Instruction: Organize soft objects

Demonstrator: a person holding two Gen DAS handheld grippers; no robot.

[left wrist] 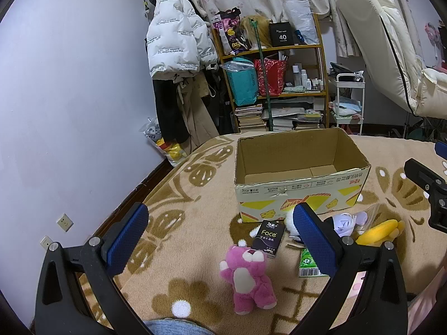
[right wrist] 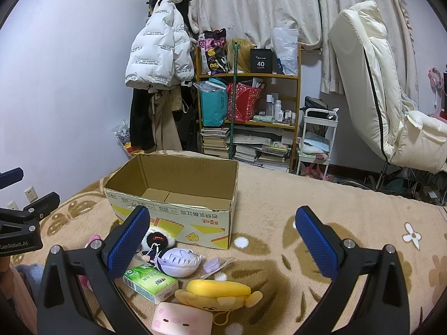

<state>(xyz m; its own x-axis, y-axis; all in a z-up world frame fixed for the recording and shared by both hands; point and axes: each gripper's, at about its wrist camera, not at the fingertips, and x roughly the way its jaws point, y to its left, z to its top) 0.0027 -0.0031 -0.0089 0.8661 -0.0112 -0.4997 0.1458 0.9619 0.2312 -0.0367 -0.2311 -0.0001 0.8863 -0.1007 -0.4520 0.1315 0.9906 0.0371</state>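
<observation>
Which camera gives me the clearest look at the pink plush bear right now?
The left wrist view. The pink plush bear stands in full sight on the blanket between the left gripper fingers, in front of the cardboard box. In the right wrist view, only pink slivers of it show behind the right gripper's left finger.

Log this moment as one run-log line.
left gripper: open, empty | right gripper: open, empty | cardboard box: empty | pink plush bear: on blanket, unpicked

We see an open, empty brown cardboard box (left wrist: pixel 301 178) on the bed; before it lie a pink plush bear (left wrist: pixel 247 277), tissue packs (right wrist: pixel 151 282), and a yellow plush (right wrist: pixel 219 291).
</observation>
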